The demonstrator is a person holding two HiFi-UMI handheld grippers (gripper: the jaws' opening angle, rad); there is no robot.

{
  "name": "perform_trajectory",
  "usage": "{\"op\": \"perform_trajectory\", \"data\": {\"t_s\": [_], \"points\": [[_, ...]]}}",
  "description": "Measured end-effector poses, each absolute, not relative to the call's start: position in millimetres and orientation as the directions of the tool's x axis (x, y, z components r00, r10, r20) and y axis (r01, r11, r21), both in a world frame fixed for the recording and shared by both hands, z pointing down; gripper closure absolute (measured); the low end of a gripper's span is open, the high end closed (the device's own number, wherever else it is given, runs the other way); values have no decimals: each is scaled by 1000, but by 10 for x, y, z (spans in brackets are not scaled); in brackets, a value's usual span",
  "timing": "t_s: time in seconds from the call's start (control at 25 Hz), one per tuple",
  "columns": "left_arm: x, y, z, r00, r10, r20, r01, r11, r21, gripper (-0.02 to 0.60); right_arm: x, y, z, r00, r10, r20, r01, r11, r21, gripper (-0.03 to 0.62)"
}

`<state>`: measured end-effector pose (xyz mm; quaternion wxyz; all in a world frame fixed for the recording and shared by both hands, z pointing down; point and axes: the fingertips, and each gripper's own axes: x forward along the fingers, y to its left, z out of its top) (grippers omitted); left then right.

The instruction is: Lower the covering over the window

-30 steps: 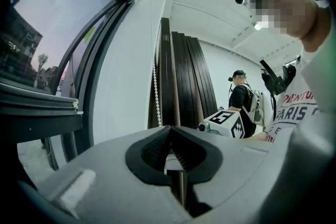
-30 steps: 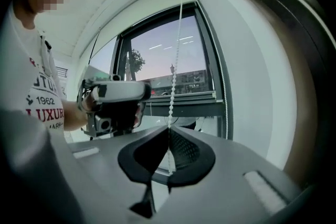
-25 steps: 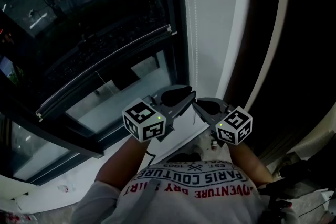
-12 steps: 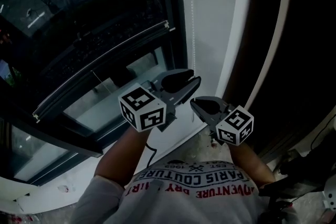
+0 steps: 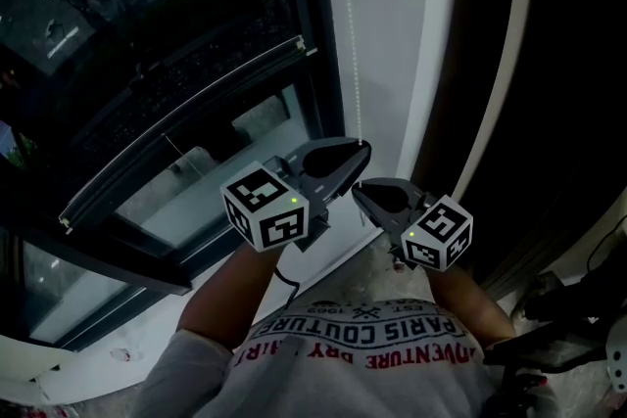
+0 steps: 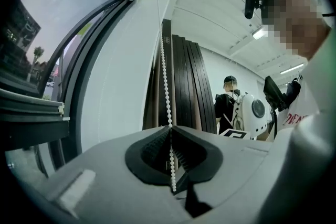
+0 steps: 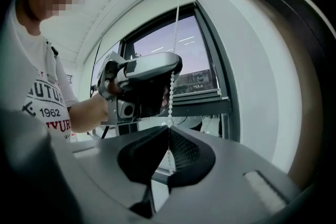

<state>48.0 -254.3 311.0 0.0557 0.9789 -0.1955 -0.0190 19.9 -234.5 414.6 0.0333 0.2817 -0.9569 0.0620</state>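
The left gripper [image 6: 170, 131] has just been closing and now pinches the white bead chain [image 6: 166, 86] by the window frame [image 5: 318, 83]. The right gripper [image 7: 169, 131] clamps it just below. The dark blind [image 5: 147, 54] hangs partway down, and the shirt [image 5: 362, 338] reads "PARIS COUTURE" and "1962".

white t-shirt [image 5: 362, 348] with short sleeves [image 5: 181, 372], dark and red letters printed on the chest. small black camera [image 6: 252, 1] worn at the head. grey left gripper [image 5: 361, 146] and grey right gripper [image 5: 357, 191], smooth rounded shells, black ribbed pads [image 6: 155, 150] inside; behind each a white cube [image 5: 266, 210] with black square markers and one green light [image 5: 293, 201].
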Motion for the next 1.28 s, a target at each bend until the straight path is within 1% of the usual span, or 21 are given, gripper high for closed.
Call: {"op": "perform_trajectory", "data": {"t_s": [0.12, 0.28, 0.4, 0.52, 0.6, 0.76, 0.96, 1.12, 1.2, 1.28], "points": [[503, -2508, 3128, 918, -395, 28, -396, -916, 64, 572, 215, -2332, 4162, -838, -534, 108, -544, 833, -103, 588], [556, -2473, 3386, 908, -406, 107, -412, -910, 43, 572, 239, -2318, 4410, -832, -526, 175, -548, 829, -111, 586], [486, -2511, 3476, 897, -435, 80, -440, -895, 73, 572, 277, -2311, 4619, -827, -520, 211, -553, 821, -145, 586], [360, -2585, 3486, 870, -490, 61, -493, -870, 35, 572, 318, -2314, 4804, -809, -520, 274, -570, 808, -148, 579], [319, -2614, 3548, 861, -501, 85, -504, -863, 16, 574, 352, -2322, 4815, -805, -523, 280, -576, 803, -156, 564], [345, -2587, 3949, 855, -483, 188, -495, -869, 20, 574, 436, -2398, 4602, -802, -546, 240, -588, 794, -157, 541], [202, -2662, 4177, 828, -530, 184, -548, -834, 63, 574, 499, -2479, 4085, -809, -570, 142, -585, 801, -122, 523], [213, -2587, 4593, 812, -508, 287, -540, -841, 38, 574, 374, -2549, 3712, -824, -559, 92, -565, 823, -61, 492], [166, -2562, 4782, 810, -510, 289, -551, -831, 76, 574, 267, -2579, 3583, -834, -545, 82, -549, 835, -35, 479], [76, -2579, 4825, 808, -529, 260, -570, -814, 115, 574, 138, -2605, 3478, -849, -524, 66, -526, 850, -35, 477]]}}
